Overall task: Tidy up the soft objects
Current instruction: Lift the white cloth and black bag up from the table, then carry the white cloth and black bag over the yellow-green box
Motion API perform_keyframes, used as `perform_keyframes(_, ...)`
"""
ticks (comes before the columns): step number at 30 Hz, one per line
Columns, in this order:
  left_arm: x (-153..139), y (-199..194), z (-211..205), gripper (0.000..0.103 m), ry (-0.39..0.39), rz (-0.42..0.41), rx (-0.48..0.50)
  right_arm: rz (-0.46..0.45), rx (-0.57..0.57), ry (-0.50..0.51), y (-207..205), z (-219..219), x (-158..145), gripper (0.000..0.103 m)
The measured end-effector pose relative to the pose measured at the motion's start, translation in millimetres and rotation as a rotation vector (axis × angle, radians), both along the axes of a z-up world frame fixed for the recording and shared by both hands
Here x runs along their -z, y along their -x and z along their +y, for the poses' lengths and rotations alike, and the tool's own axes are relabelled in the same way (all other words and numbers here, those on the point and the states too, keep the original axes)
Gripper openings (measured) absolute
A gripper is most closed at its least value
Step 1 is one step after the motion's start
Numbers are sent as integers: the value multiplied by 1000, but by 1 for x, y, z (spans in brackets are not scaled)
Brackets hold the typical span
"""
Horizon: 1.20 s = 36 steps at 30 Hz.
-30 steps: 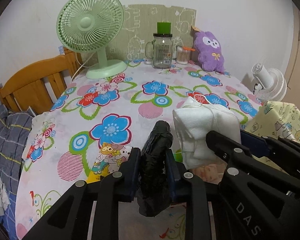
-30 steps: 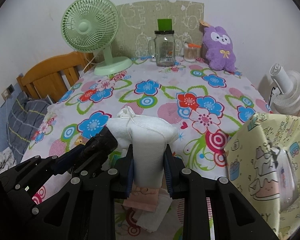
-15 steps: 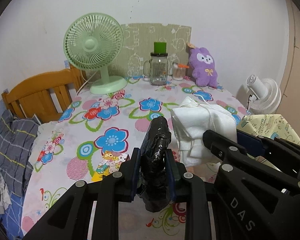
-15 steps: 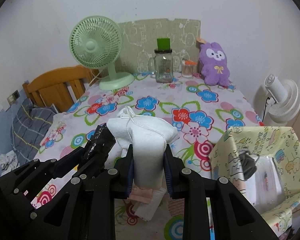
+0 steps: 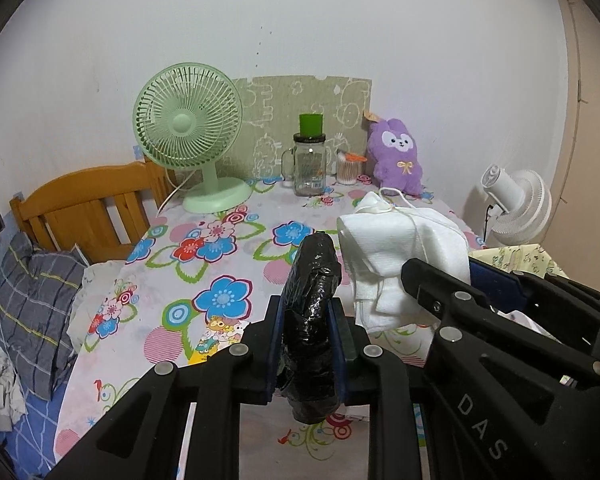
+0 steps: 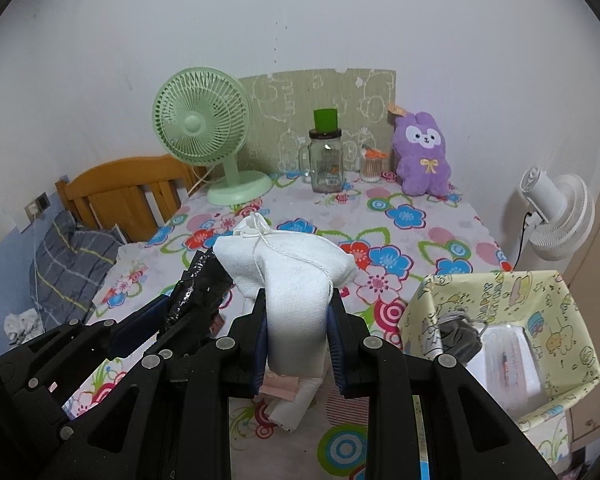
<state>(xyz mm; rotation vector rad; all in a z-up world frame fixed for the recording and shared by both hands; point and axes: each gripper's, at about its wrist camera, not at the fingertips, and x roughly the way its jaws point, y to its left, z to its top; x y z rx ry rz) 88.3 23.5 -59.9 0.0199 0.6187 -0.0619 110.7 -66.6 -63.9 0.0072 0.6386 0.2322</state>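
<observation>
Black bundle (image 5: 310, 320) upright in left hand-held gripper (image 5: 306, 344), white bundle (image 6: 296, 280) likewise

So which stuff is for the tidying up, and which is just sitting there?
For the job:
- black bundle in the left gripper
- white cloth bundle in the right gripper
- yellow cartoon box

Just sitting there:
- green fan
- glass jar
- purple plush toy
- white fan

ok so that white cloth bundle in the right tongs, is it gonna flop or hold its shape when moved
The white cloth bundle probably flops somewhat: its top bulges over the right tongs and folds hang below. It looks squeezed narrow between the pads, so likely soft and light. The string tied around it should keep it together.
</observation>
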Motion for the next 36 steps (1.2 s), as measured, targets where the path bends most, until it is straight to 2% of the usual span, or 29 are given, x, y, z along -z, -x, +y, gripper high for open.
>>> perform_keyframes(21, -22, 13, -19, 20, 2, -50, 6, -47, -15, 5, 15, -19, -25, 29)
perform_keyframes(36, -29, 11, -47, 20, 0, -68, 34, -67, 1, 7, 16, -50, -35, 29)
